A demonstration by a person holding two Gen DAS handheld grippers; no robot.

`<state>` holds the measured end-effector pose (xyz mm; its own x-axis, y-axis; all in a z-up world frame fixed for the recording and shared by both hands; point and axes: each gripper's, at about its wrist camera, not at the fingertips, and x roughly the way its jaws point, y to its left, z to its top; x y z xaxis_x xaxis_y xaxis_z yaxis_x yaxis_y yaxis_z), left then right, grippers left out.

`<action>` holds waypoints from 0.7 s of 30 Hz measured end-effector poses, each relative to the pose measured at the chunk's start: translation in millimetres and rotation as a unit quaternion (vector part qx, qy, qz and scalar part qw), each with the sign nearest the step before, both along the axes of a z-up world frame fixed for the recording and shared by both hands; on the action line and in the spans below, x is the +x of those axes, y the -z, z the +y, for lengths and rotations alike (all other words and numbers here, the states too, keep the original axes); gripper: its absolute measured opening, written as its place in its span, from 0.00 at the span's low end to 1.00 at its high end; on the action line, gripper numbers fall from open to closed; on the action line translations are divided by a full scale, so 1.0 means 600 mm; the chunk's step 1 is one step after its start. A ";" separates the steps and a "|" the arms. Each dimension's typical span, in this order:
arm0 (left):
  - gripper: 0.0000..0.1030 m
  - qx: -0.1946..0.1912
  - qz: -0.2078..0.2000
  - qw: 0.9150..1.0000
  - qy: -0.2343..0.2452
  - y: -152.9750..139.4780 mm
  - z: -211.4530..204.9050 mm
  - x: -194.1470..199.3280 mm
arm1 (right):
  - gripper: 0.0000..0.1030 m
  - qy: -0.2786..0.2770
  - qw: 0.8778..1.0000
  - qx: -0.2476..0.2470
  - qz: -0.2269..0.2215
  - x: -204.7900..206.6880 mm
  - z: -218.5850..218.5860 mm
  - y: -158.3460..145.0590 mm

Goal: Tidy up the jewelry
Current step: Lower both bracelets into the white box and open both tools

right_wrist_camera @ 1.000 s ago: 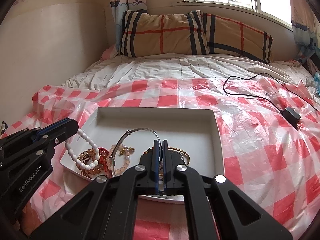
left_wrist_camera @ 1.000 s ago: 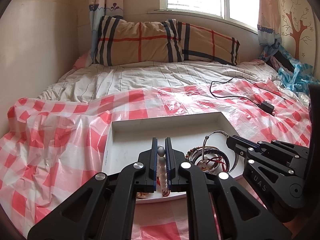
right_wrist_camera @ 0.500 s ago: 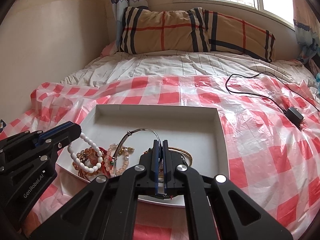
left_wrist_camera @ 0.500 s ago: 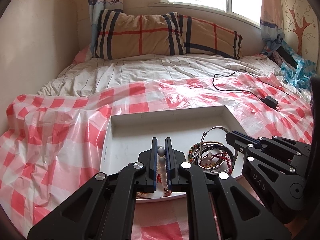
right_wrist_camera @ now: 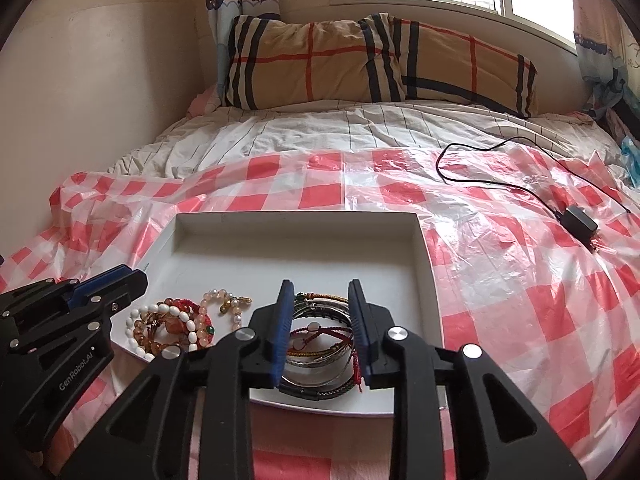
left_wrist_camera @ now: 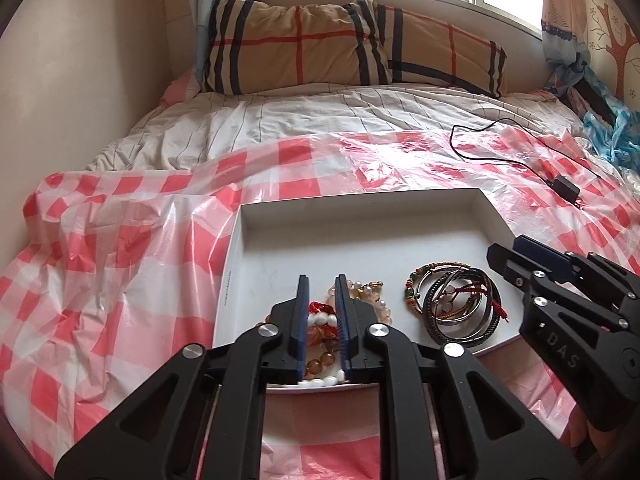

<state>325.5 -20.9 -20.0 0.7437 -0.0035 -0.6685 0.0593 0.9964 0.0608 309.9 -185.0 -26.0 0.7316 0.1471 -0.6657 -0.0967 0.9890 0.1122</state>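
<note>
A shallow white tray lies on the red-checked plastic sheet. In it, a pile of beaded bracelets lies at the near left and a stack of bangles and cord bracelets at the near right. My left gripper is open just over the bead pile and holds nothing; it also shows in the right wrist view. My right gripper is open over the bangle stack and holds nothing; it also shows in the left wrist view.
A black charger and cable lie on the sheet to the right of the tray. Plaid pillows rest against the wall under the window. A wall runs along the left side. Blue cloth is bunched at the far right.
Both grippers have opened. The white bead bracelet has dropped from the left gripper onto the bead pile, and the bangle has dropped from the right gripper onto the bangle stack.
</note>
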 end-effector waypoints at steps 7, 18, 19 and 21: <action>0.41 0.022 -0.014 1.000 0.011 -0.010 -0.012 -0.029 | 0.38 0.008 1.000 0.006 -0.014 -0.030 -0.008 -0.029; 0.62 0.010 -0.028 0.999 0.023 -0.068 -0.029 -0.109 | 0.52 0.019 1.000 0.006 -0.020 -0.122 -0.026 -0.079; 0.64 0.012 -0.029 0.999 0.023 -0.075 -0.031 -0.121 | 0.53 0.022 0.999 0.008 -0.022 -0.133 -0.030 -0.087; 0.71 0.014 -0.031 0.999 0.021 -0.088 -0.032 -0.146 | 0.55 0.023 0.999 0.010 -0.025 -0.152 -0.035 -0.101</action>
